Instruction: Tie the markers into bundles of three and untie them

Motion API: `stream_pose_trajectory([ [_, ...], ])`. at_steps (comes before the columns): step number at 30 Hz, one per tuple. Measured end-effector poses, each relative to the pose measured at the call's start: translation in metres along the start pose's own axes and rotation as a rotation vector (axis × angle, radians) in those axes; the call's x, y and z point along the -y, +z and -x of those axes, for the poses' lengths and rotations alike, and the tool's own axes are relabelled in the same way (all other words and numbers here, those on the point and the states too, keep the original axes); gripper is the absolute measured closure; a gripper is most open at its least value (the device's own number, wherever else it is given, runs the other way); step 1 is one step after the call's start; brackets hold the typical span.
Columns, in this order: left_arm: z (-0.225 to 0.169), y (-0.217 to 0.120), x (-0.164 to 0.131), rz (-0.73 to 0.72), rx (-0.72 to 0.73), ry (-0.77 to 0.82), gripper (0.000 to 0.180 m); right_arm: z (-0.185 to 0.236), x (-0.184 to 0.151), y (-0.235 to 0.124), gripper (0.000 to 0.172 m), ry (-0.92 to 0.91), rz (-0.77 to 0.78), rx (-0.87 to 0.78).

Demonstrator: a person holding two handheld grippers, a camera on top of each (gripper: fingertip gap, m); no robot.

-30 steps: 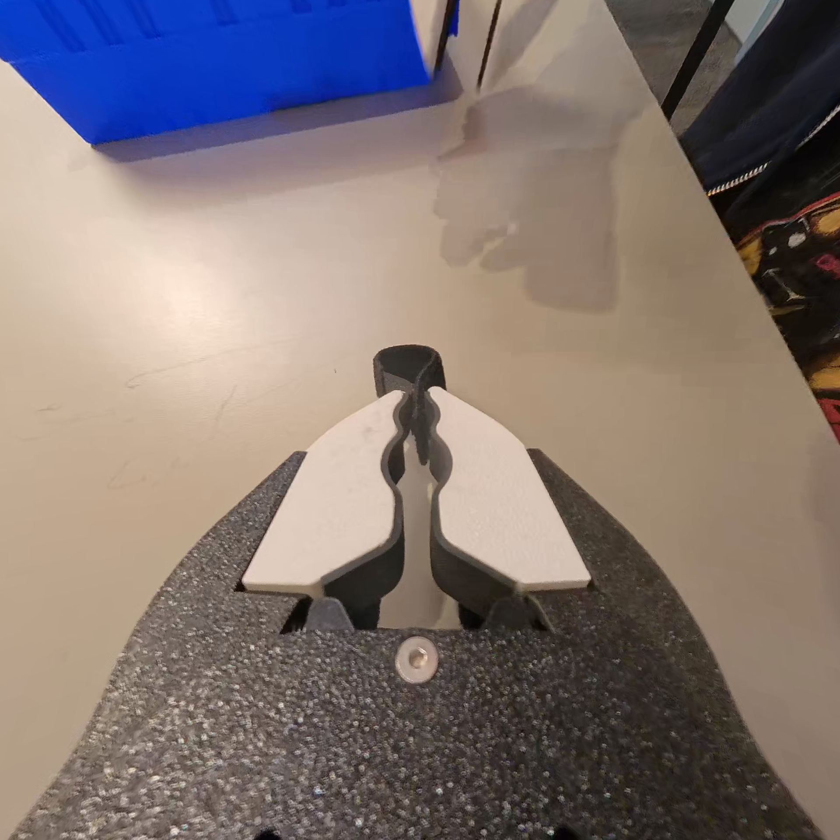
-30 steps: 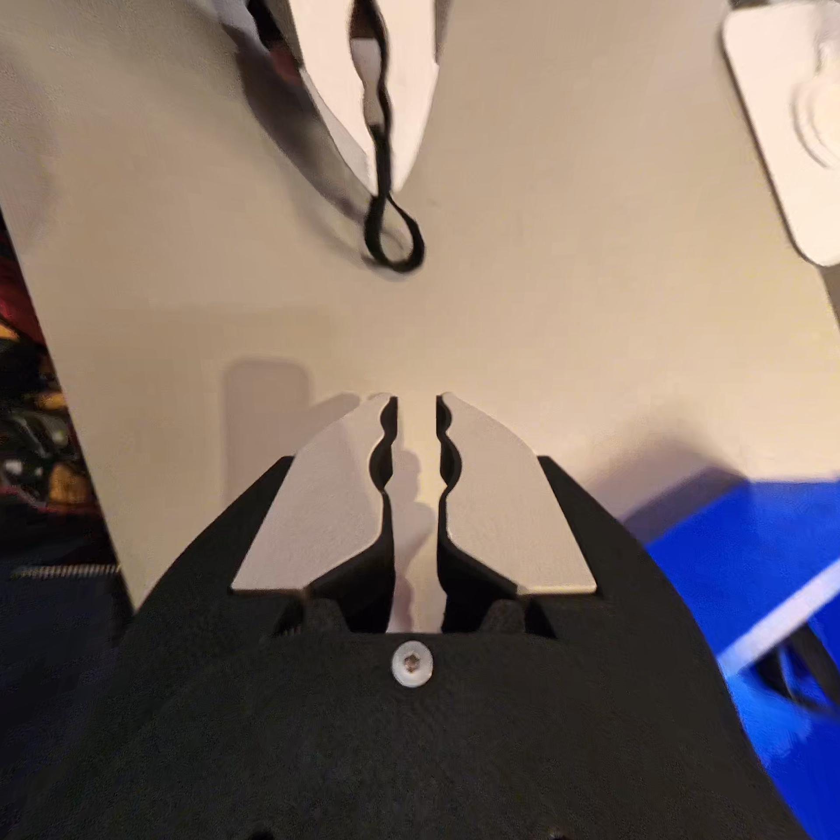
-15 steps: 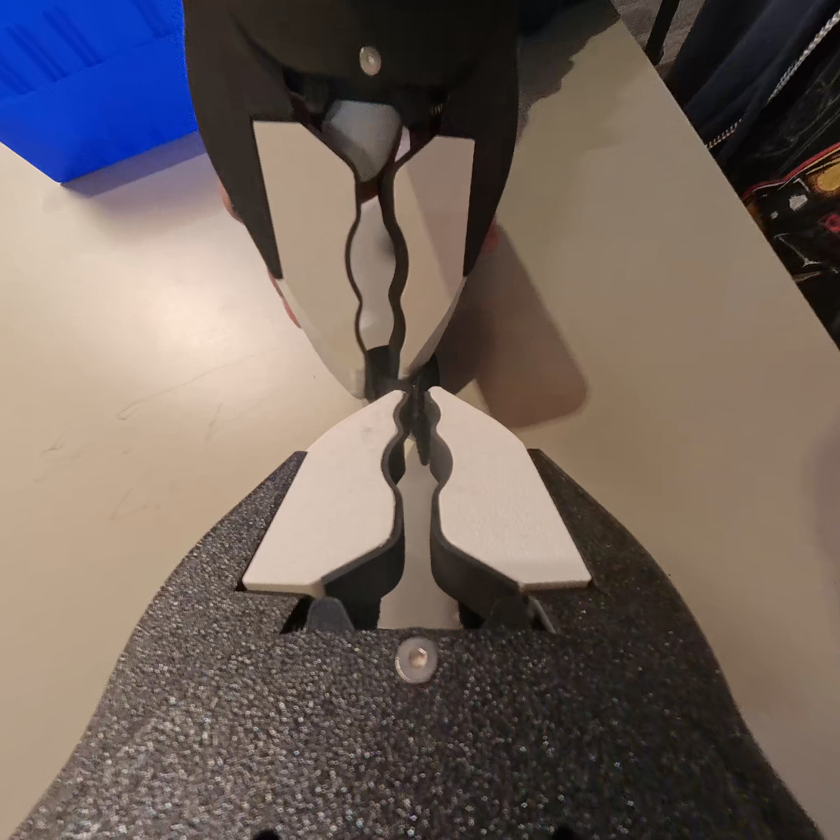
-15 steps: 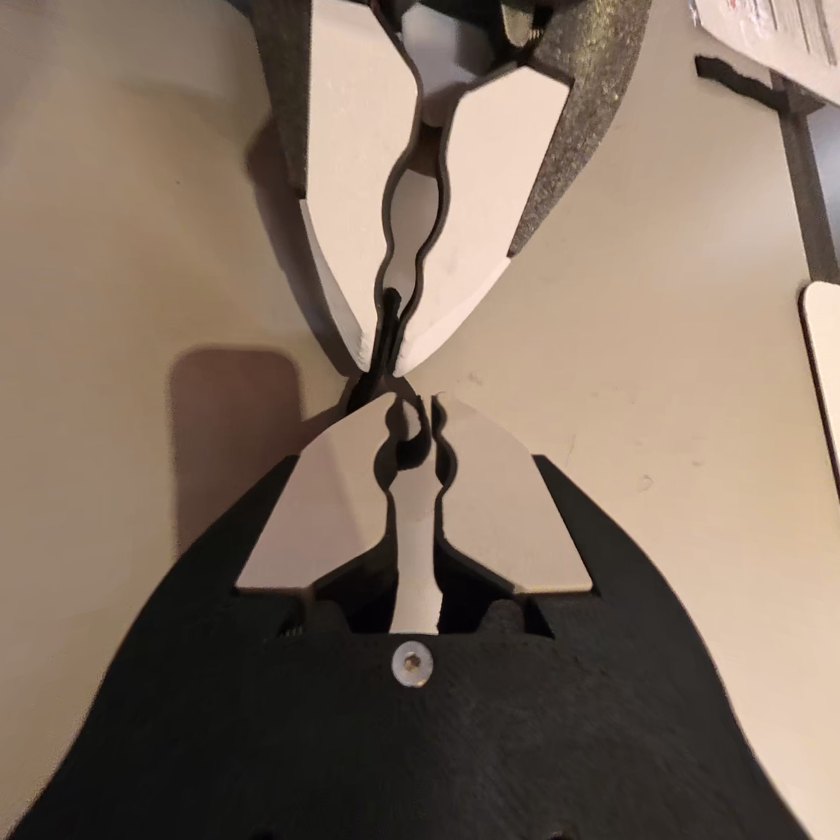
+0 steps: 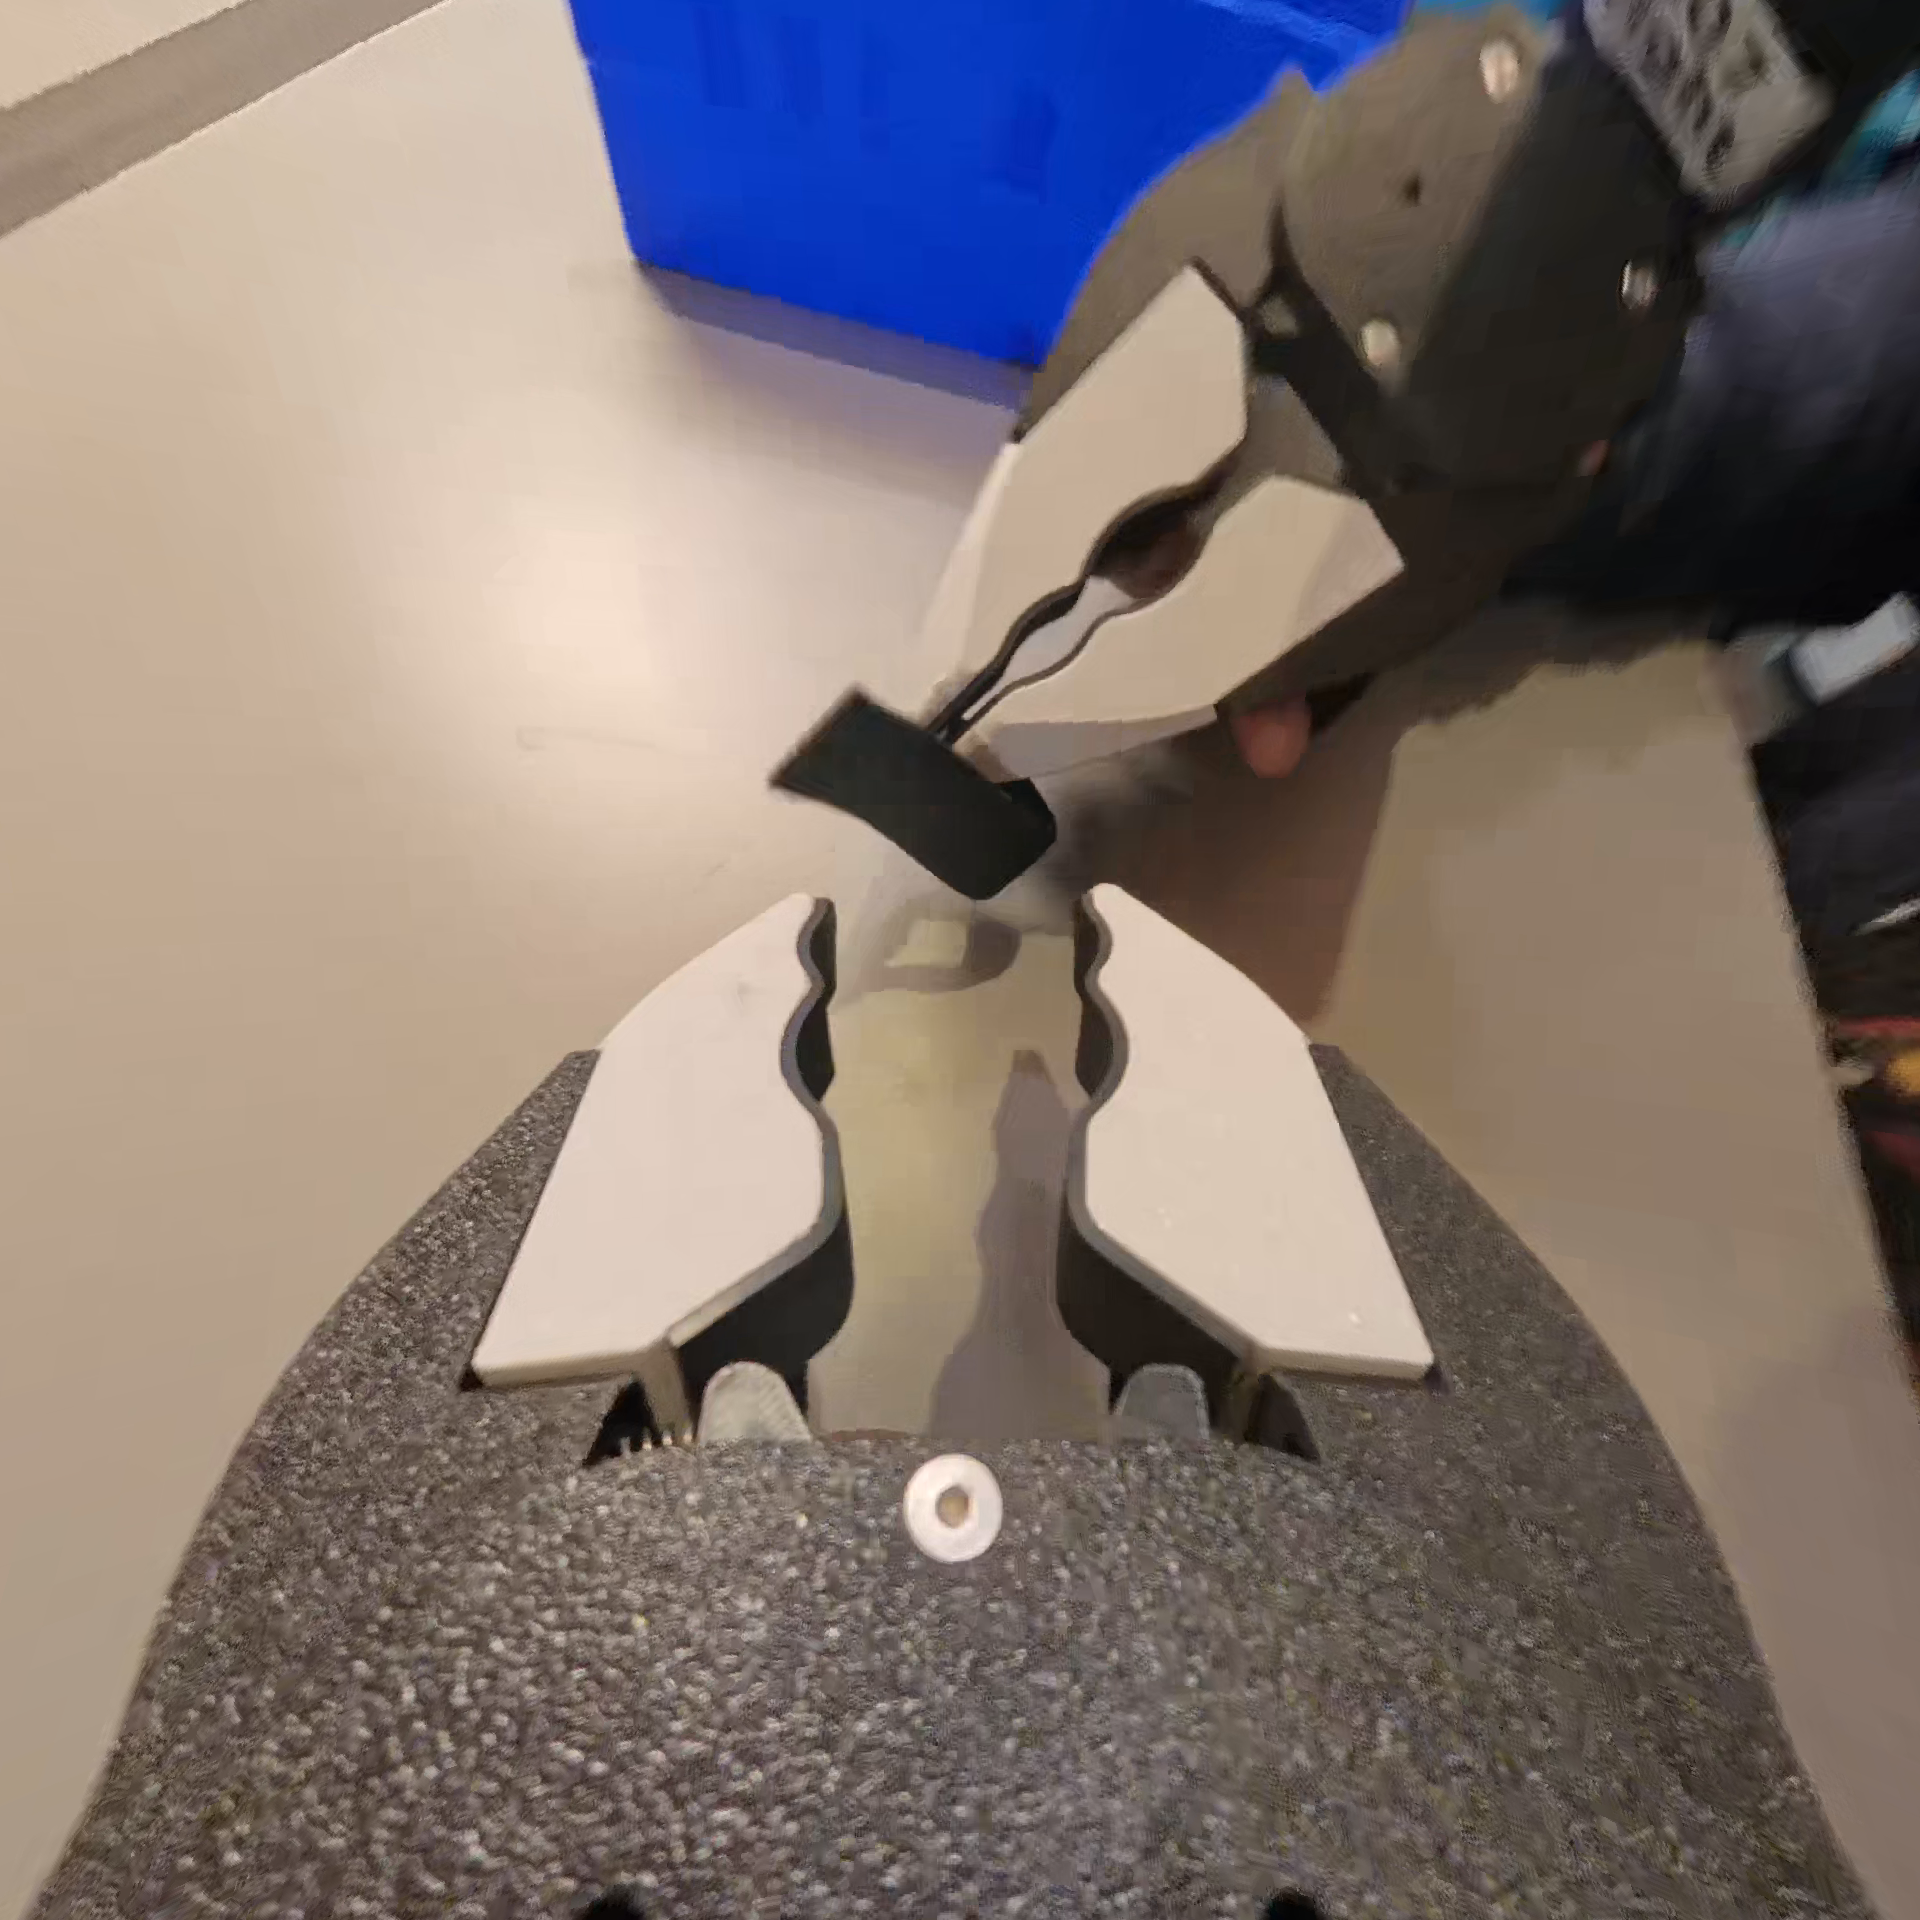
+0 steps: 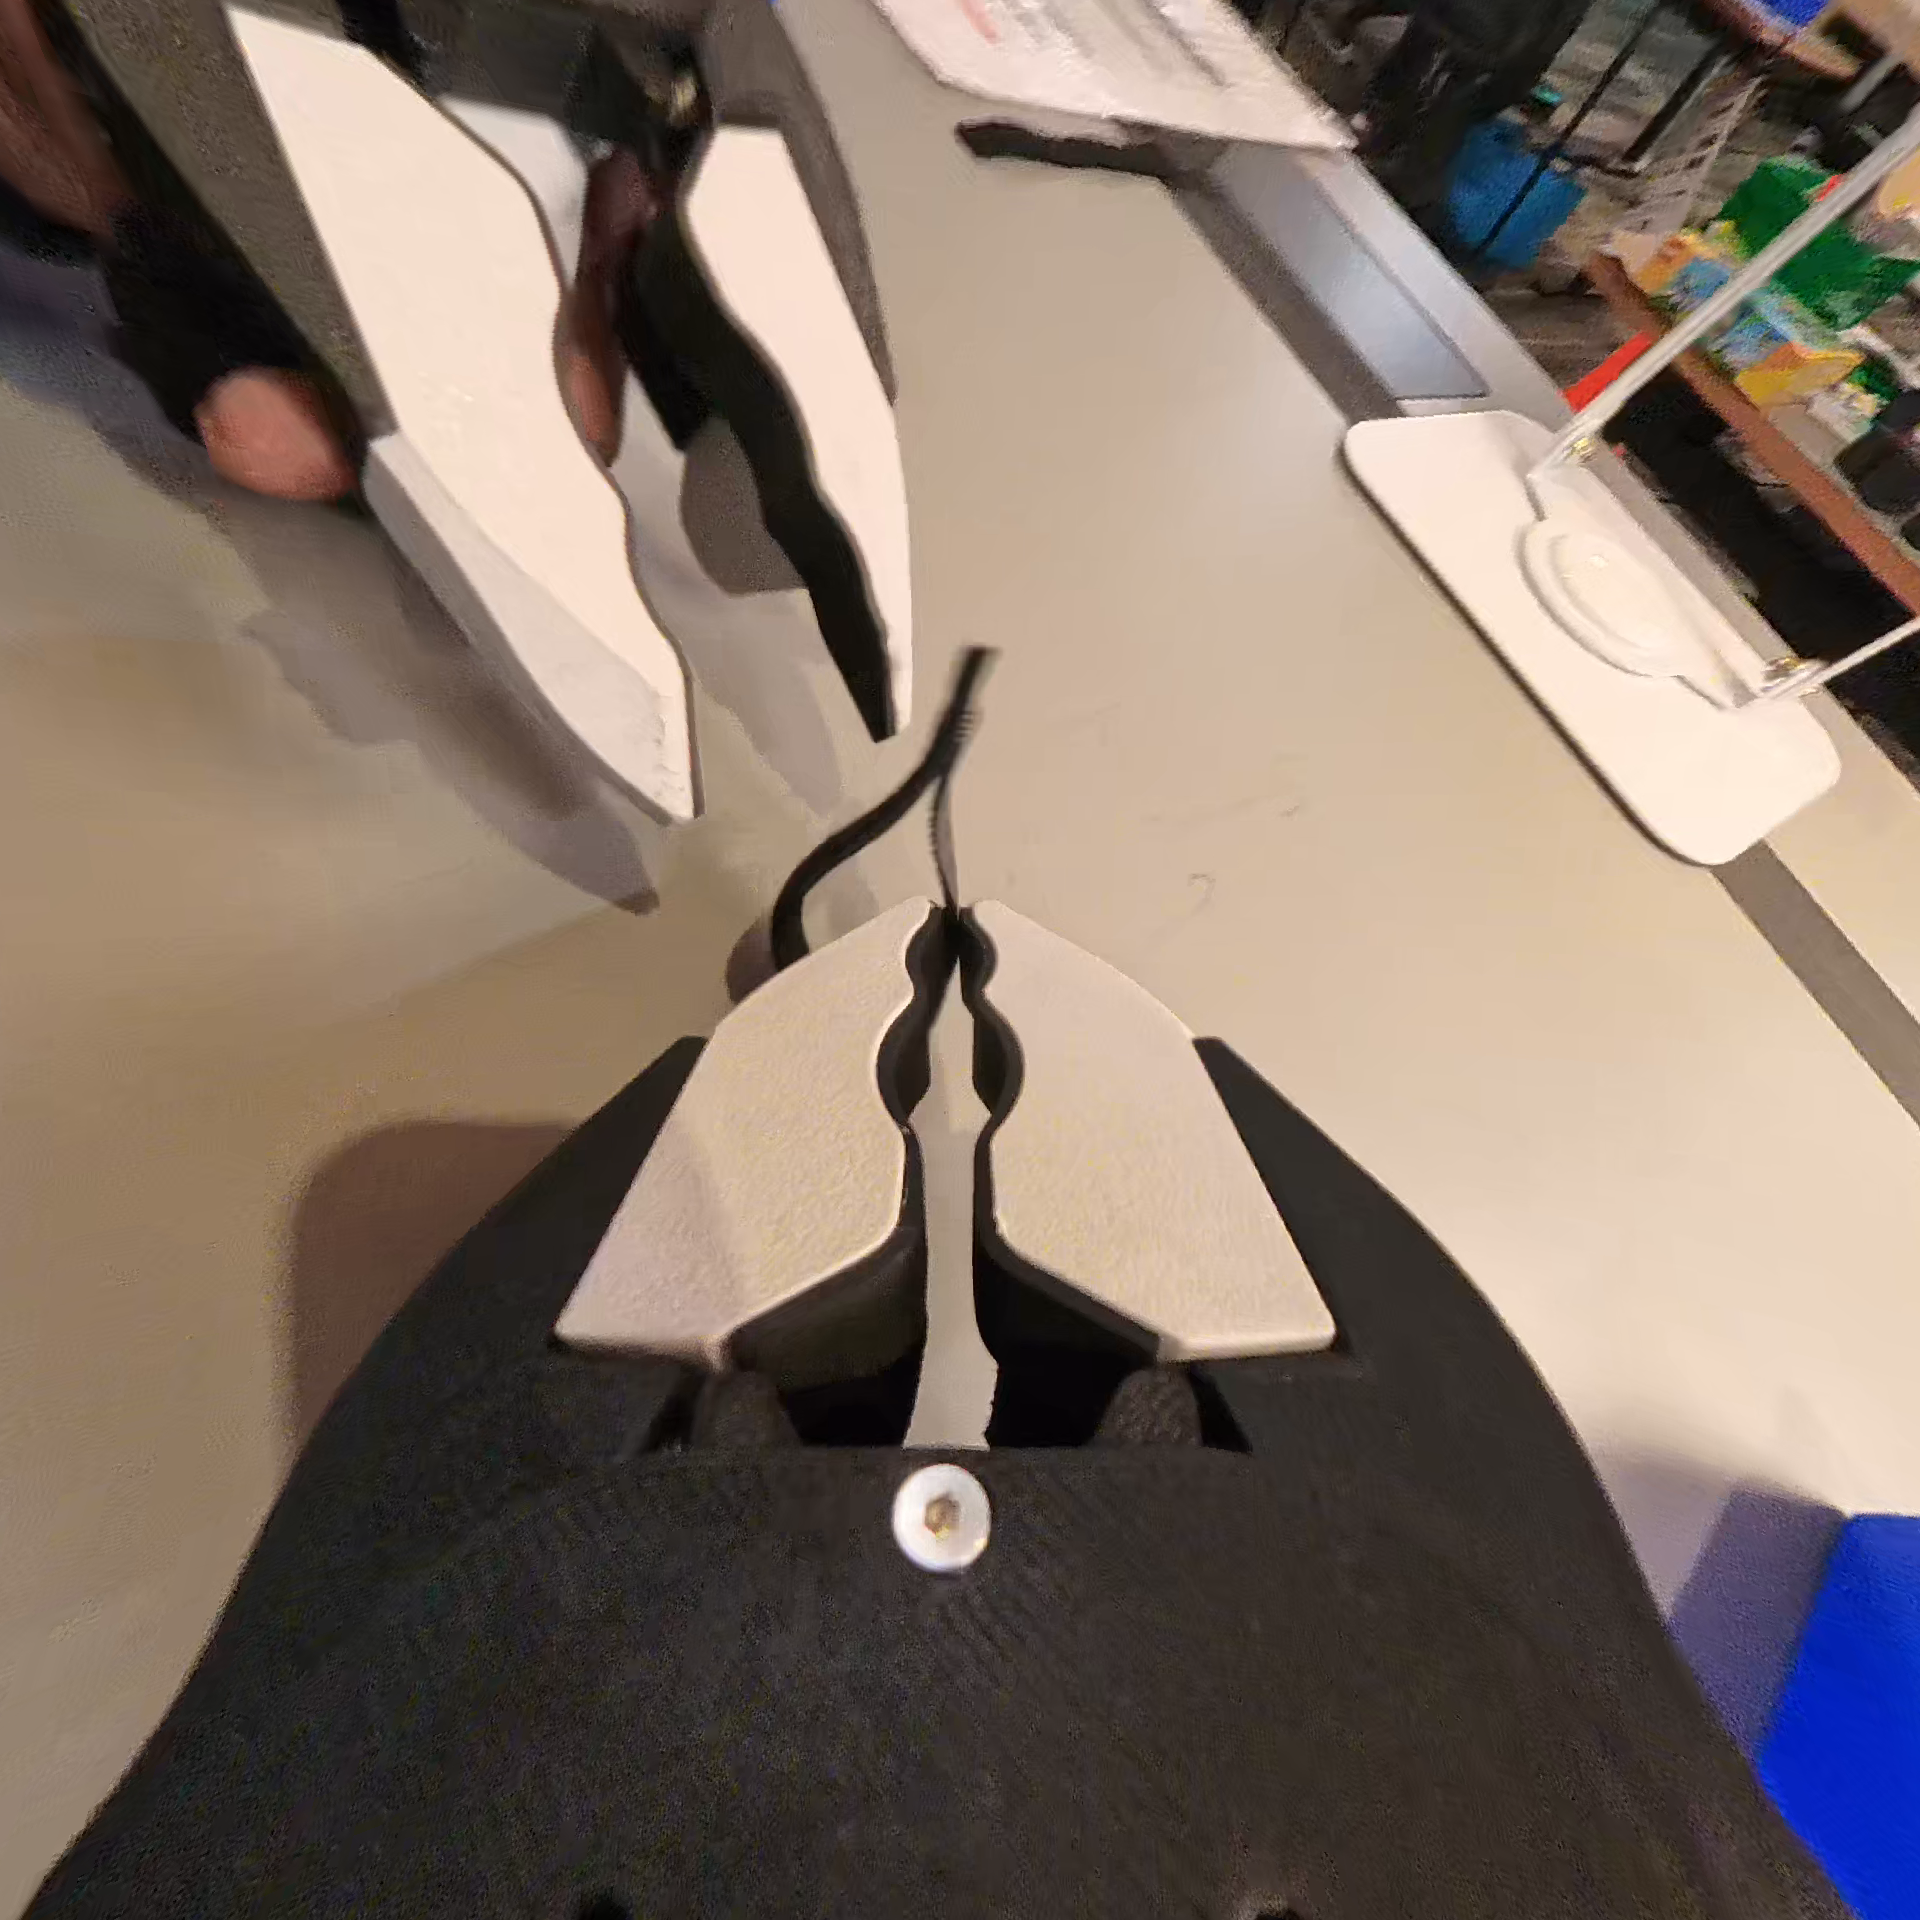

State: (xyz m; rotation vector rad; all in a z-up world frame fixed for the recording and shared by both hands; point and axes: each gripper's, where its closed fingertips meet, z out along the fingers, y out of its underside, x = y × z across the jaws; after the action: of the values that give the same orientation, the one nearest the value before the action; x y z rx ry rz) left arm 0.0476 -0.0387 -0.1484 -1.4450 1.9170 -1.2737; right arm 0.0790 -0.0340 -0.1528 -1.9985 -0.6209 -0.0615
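A black strap hangs from my right gripper, which shows at the upper right of the left wrist view and is shut on one end of it. In the right wrist view the strap curls up out of my right gripper's closed tips. My left gripper is open and empty, just below the strap and not touching it. It also shows open at the upper left of the right wrist view. No markers are in view.
Both grippers hover over a beige table. A blue bin stands at the far side; its corner also shows in the right wrist view. A white stand base and papers lie farther along the table. The table edge runs along the right. My left and right fingertips are right by each other.
My left gripper held the strap, the right gripper closed on it, and the left gripper has opened and let it go. The right gripper now carries the strap, and the grippers have drawn apart.
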Motion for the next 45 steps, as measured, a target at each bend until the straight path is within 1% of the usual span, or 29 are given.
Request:
stream_pose_trajectory([
  [1, 0.001, -0.001, 0.004, -0.033, -0.02, -0.064, 0.136, -0.002, 0.003, -0.002, 0.17, 0.013, -0.025, -0.006],
  [3, 0.001, -0.004, 0.012, -0.102, -0.075, -0.177, 0.135, -0.005, 0.008, -0.004, 0.17, 0.041, -0.059, -0.02],
  [6, -0.003, -0.005, 0.021, -0.178, -0.163, -0.292, 0.136, -0.001, 0.018, -0.008, 0.17, 0.068, -0.126, 0.006],
  [9, -0.012, -0.002, 0.024, -0.199, -0.233, -0.351, 0.136, 0.003, 0.027, -0.011, 0.17, 0.09, -0.183, 0.032],
  [11, -0.017, 0.0, 0.026, -0.205, -0.257, -0.354, 0.139, 0.007, 0.031, -0.013, 0.17, 0.083, -0.204, 0.046],
  [13, -0.022, -0.001, 0.027, -0.212, -0.275, -0.332, 0.159, 0.007, 0.03, -0.012, 0.17, 0.053, -0.199, 0.028],
  [14, -0.024, -0.002, 0.027, -0.215, -0.276, -0.32, 0.162, 0.007, 0.03, -0.012, 0.17, 0.038, -0.197, 0.018],
  [16, -0.026, -0.005, 0.029, -0.238, -0.28, -0.291, 0.174, 0.006, 0.03, -0.013, 0.17, 0.027, -0.199, 0.008],
  [18, -0.03, -0.005, 0.03, -0.237, -0.287, -0.254, 0.177, 0.003, 0.032, -0.014, 0.17, 0.055, -0.208, 0.008],
  [21, -0.041, -0.011, 0.037, -0.284, -0.295, -0.12, 0.178, -0.008, 0.028, -0.016, 0.17, 0.161, -0.207, 0.01],
  [23, -0.045, -0.01, 0.034, -0.261, -0.26, -0.017, 0.178, -0.013, 0.03, -0.019, 0.17, 0.288, -0.249, 0.079],
  [24, -0.051, -0.011, 0.034, -0.264, -0.274, 0.038, 0.178, -0.018, 0.029, -0.019, 0.17, 0.363, -0.251, 0.094],
  [27, -0.055, -0.011, 0.032, -0.267, -0.221, 0.195, 0.178, -0.018, 0.029, -0.021, 0.17, 0.56, -0.289, 0.226],
  [29, -0.056, -0.011, 0.029, -0.251, -0.212, 0.243, 0.178, -0.016, 0.028, -0.02, 0.17, 0.65, -0.29, 0.284],
  [32, -0.05, -0.011, 0.025, -0.221, -0.189, 0.233, 0.172, -0.018, 0.027, -0.02, 0.17, 0.648, -0.289, 0.266],
  [35, -0.039, -0.013, 0.025, -0.214, -0.144, 0.205, 0.156, -0.027, 0.029, -0.025, 0.17, 0.594, -0.282, 0.193],
  [37, -0.032, -0.015, 0.025, -0.219, -0.121, 0.178, 0.147, -0.035, 0.033, -0.032, 0.17, 0.564, -0.275, 0.136],
  [40, -0.024, -0.018, 0.028, -0.24, -0.105, 0.128, 0.145, -0.05, 0.047, -0.057, 0.17, 0.536, -0.286, 0.054],
  [43, -0.02, -0.02, 0.03, -0.256, -0.102, 0.108, 0.145, -0.072, 0.065, -0.1, 0.17, 0.522, -0.305, -0.015],
  [45, -0.02, -0.02, 0.029, -0.252, -0.099, 0.107, 0.145, -0.094, 0.072, -0.136, 0.17, 0.449, -0.287, -0.106],
])
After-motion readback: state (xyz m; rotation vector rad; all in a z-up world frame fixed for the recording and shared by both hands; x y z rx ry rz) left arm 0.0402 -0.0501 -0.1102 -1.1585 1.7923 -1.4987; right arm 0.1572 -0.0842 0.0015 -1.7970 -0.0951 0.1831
